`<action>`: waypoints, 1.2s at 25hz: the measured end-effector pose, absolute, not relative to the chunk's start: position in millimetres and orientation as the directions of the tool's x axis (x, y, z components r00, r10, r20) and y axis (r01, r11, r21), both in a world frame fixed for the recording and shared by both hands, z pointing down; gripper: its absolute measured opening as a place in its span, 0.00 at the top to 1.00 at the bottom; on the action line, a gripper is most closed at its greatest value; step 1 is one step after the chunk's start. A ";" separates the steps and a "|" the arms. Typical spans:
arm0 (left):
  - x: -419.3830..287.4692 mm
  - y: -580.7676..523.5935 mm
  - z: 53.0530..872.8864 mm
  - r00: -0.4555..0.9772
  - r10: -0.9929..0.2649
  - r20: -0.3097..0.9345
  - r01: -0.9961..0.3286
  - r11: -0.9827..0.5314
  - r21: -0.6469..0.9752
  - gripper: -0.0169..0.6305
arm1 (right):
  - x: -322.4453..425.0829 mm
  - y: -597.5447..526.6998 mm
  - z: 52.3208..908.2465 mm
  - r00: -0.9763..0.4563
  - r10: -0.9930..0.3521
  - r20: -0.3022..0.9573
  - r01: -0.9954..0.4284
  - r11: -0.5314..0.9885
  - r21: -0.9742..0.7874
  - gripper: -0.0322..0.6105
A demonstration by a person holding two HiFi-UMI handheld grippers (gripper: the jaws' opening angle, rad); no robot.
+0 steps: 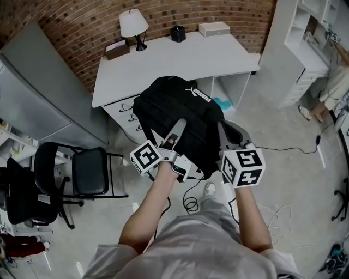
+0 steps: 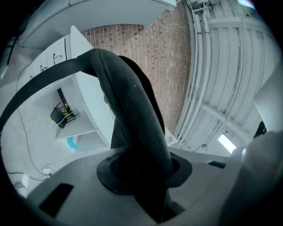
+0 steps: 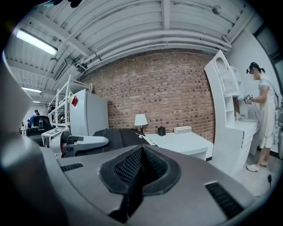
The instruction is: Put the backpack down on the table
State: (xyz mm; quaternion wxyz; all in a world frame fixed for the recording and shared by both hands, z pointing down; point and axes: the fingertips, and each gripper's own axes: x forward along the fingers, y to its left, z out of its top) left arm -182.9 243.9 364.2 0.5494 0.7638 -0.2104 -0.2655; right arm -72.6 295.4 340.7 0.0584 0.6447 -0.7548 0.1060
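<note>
The backpack [image 1: 174, 109], black with white lettering near its top, hangs in the air between the two claws. It is just in front of the white table [image 1: 180, 60], level with the front edge and above the drawers, and is not set down on the top. The left claw [image 1: 175, 131] is clenched on a thick padded strap [image 2: 132, 110] that arches up and out of its jaws. The right claw [image 1: 228, 131] is closed on a thin dark strip of the backpack at the bag's right side.

The table stands against a brick wall [image 1: 163, 13]. Its top is mostly bare. At the back a small lamp [image 1: 133, 24] with a pale shade stands beside a brown box [image 1: 117, 50]. A black holder [image 1: 178, 34] and a flat white box [image 1: 214, 28] sit further right. A tall grey cabinet [image 1: 38, 92] leans into view left of the table, with black chairs [image 1: 82, 171] near it. A white shelving unit [image 1: 311, 43] rises on the right, where a person [image 3: 265, 110] stands. The floor [image 1: 283, 180] is pale grey, with a black cable [image 1: 191, 201] trailing across it.
</note>
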 end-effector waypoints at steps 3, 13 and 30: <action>-157.9 220.4 359.5 0.768 -0.613 -0.187 -0.016 -0.310 0.951 0.80 | -47.0 271.0 341.1 -0.167 -0.960 0.226 -0.984 0.149 -0.096 0.95; -79.8 161.2 364.0 0.763 -0.626 -0.163 -0.040 -0.297 0.954 0.80 | 31.2 204.5 348.0 -0.202 -0.954 0.223 -0.976 0.176 -0.129 0.95; -8.6 112.9 374.0 0.766 -0.631 -0.125 -0.078 -0.284 0.956 0.80 | 105.8 159.2 361.8 -0.209 -0.953 0.222 -0.971 0.174 -0.165 0.95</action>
